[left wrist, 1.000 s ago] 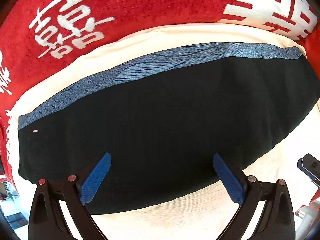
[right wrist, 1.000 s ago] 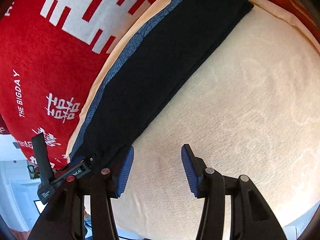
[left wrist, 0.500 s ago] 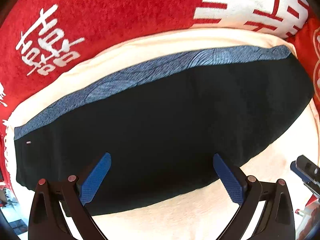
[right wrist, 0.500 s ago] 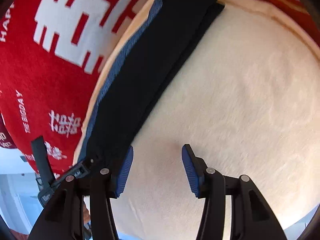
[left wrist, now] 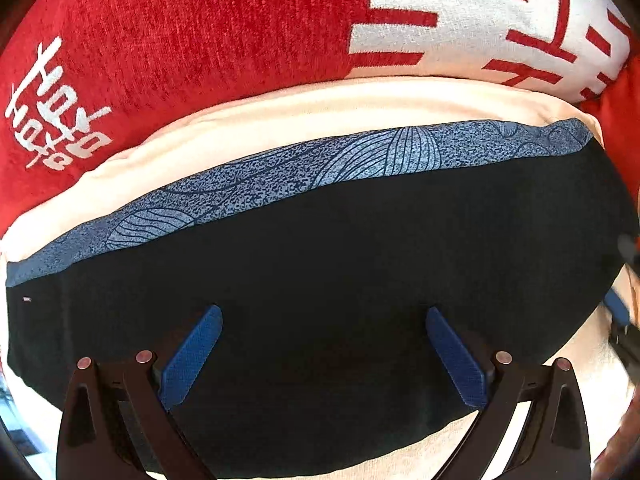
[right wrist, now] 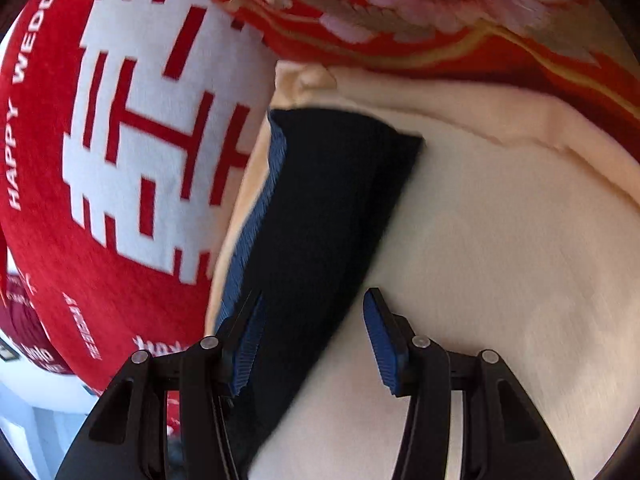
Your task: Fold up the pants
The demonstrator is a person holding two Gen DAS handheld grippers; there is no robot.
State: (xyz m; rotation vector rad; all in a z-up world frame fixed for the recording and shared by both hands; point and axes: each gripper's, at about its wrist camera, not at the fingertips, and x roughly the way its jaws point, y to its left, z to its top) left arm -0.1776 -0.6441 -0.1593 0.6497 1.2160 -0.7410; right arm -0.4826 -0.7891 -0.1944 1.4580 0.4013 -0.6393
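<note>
Your left tongs (left wrist: 324, 354) stand wide open above the black pants (left wrist: 320, 280), gripping nothing. Your right tongs (right wrist: 312, 336) are about half open over the pants' edge, nothing pinched between them. The pants lie folded along the cream cloth (right wrist: 500, 260), beside the red blanket (left wrist: 200, 32).

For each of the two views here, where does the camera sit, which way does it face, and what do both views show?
Left wrist: sits on the left gripper, looking steeply down on the black pants with their blue patterned band; its own open fingers show.
Right wrist: sits on the right gripper, looking along the pants lengthwise from one end; its fingers stand apart above the near edge.
Shared: the pants, the cream cloth under them, the red blanket.
</note>
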